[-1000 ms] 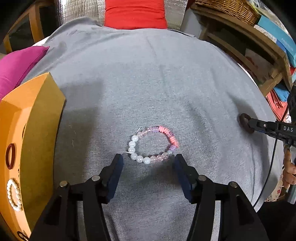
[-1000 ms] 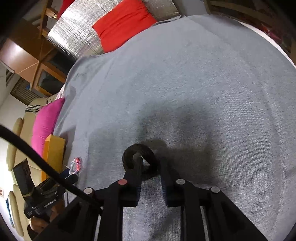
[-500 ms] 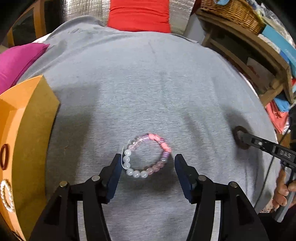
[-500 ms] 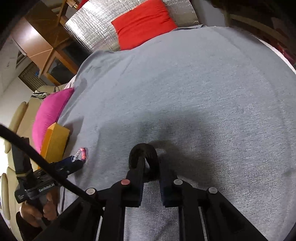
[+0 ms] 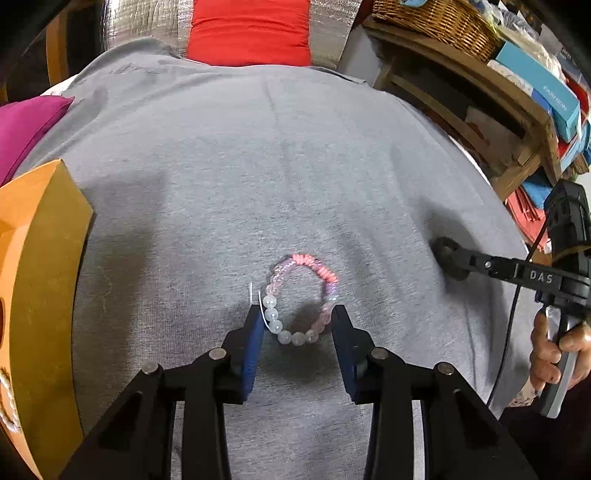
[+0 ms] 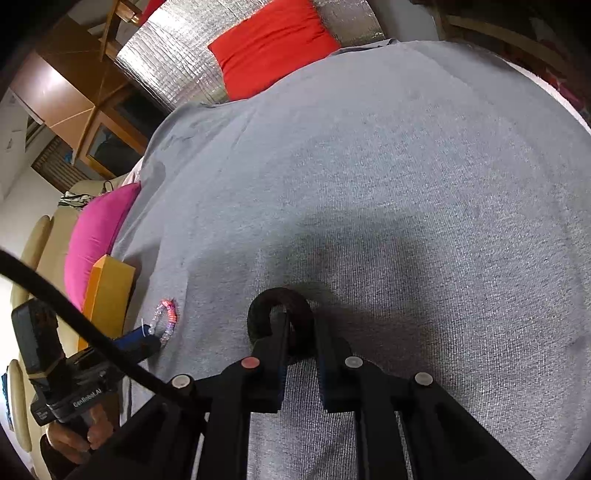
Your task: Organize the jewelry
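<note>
Beaded bracelet (image 5: 301,299), round loop of white, clear-pink, coral and lilac beads, flat on grey knit cloth (image 5: 258,166), directly ahead of left gripper (image 5: 298,317). Near half of loop sitting between the 2 blue-padded fingers (image 5: 255,332); far half, coral beads, out past the tips. Jaws wide, one pad on each side of loop, left pad right at the white beads, right pad at the pink beads; real contact not resolvable. Loose end of clear string sticking up by left fingertip.

Same bracelet in right wrist view (image 6: 166,319), small, off to left of right gripper (image 6: 299,332), with blue tip of left gripper at it.

Right gripper: jaws narrow, clamped on dark ring-shaped bangle (image 6: 280,314). Left finger passing through bangle's hole, right finger outside its rim, so 1 wall of the bangle pinched between them. Bangle arching beyond the tips, low over the cloth; touching cloth or not, cannot tell. In left wrist view, same bangle (image 5: 445,254) at tip of right gripper (image 5: 458,260), well to right of left gripper.

Orange wooden box (image 5: 40,277) to left of left gripper, near corner of it level with the fingers; white bead loop (image 5: 9,402) in it at frame edge. Magenta cushion (image 5: 26,125) beyond the box, red cushion (image 5: 251,33) at far edge of cloth straight ahead, wicker basket (image 5: 436,22) on shelf far right.
</note>
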